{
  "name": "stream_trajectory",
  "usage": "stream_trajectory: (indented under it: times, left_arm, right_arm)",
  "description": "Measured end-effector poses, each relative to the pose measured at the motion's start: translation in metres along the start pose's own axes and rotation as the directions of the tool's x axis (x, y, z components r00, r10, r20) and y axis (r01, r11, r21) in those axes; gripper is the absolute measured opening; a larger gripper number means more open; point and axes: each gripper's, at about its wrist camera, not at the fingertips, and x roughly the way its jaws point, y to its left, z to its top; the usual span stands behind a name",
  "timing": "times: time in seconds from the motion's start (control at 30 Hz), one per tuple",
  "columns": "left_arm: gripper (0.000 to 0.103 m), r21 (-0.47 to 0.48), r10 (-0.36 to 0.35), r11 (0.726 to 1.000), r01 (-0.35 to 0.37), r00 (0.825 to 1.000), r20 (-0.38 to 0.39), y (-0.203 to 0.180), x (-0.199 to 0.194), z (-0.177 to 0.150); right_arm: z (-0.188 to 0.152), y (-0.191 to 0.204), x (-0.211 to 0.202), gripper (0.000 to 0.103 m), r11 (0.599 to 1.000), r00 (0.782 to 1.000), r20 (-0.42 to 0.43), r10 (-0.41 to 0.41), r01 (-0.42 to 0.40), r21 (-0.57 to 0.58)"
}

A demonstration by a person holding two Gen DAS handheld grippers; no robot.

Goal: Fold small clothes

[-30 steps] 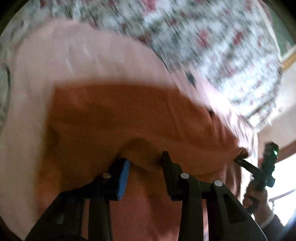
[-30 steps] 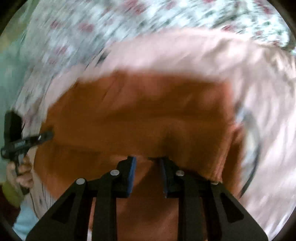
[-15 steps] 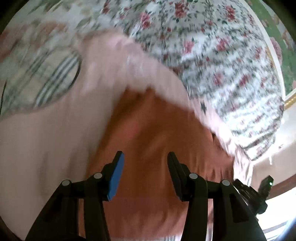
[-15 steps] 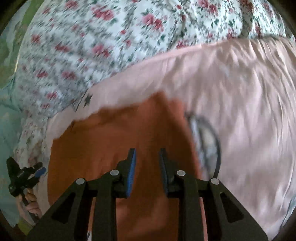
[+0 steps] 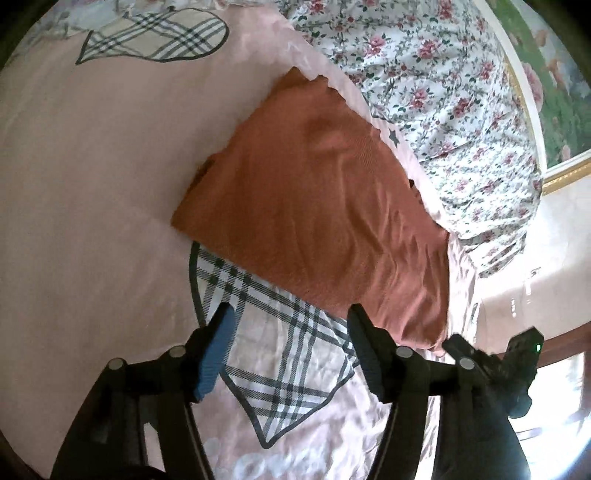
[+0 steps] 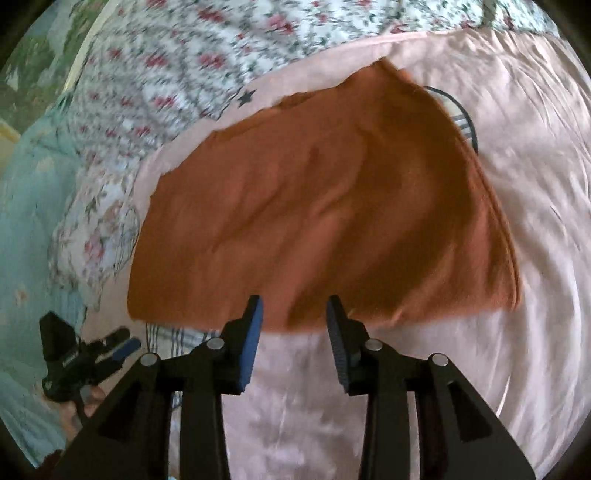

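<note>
A rust-orange garment (image 5: 325, 206) lies folded flat on a pink bedsheet (image 5: 92, 177), free of both grippers. In the left wrist view it stretches from the far middle toward the near right, its near edge lying over a plaid heart patch (image 5: 273, 354) printed on the sheet. A second plaid heart patch (image 5: 159, 35) sits at the far left of that view. Beyond the garment on the far right is a floral quilt (image 5: 443, 85), white with red roses.

The left gripper (image 5: 291, 325) has its fingers released and spread wide; they have just been opening, and only the plaid patch shows between them, with no cloth in their hold. Its right finger (image 5: 364, 347) shows in front of the garment's near edge; whether it touches the cloth cannot be told.

In the right wrist view the garment (image 6: 325, 206) fills the middle, wrinkled, with its near hem just beyond the fingertips. The right gripper (image 6: 293, 312) is also released, its fingers parted less widely; they too have just been opening, with nothing gripped between them. The pink sheet (image 6: 480, 369) lies under and to the right. At the near left of this view the left gripper (image 6: 110, 349) appears, held in a person's hand (image 6: 88, 397), over pale blue bedding (image 6: 33, 240).
</note>
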Motion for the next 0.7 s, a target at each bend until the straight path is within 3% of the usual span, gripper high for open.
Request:
stream_trajectory:
  times: [0.1, 0.3, 0.53, 0.7]
  left_arm:
    - [0.065, -0.025, -0.015, 1.000, 0.015, 1.000, 0.002, 0.006, 0.001, -0.001]
    - [0.070, -0.051, 0.001, 0.999, 0.000, 1.000, 0.030, 0.006, 0.015, 0.006]
    - [0.073, -0.182, 0.013, 0.983, 0.009, 0.993, 0.119, 0.024, 0.042, 0.032]
    - [0.068, -0.223, 0.081, 0.974, -0.038, 0.978, 0.190, 0.020, 0.052, 0.054]
  right_arm:
    - [-0.010, 0.010, -0.010, 0.045, 1.000, 1.000, 0.005, 0.000, 0.000, -0.014]
    - [-0.012, 0.013, -0.006, 0.047, 1.000, 1.000, -0.016, 0.003, -0.003, -0.018]
    - [0.002, 0.013, -0.007, 0.047, 0.999, 0.999, -0.031, 0.022, -0.023, -0.048]
    - [0.013, 0.000, -0.004, 0.047, 0.999, 0.999, -0.043, 0.028, -0.029, -0.030]
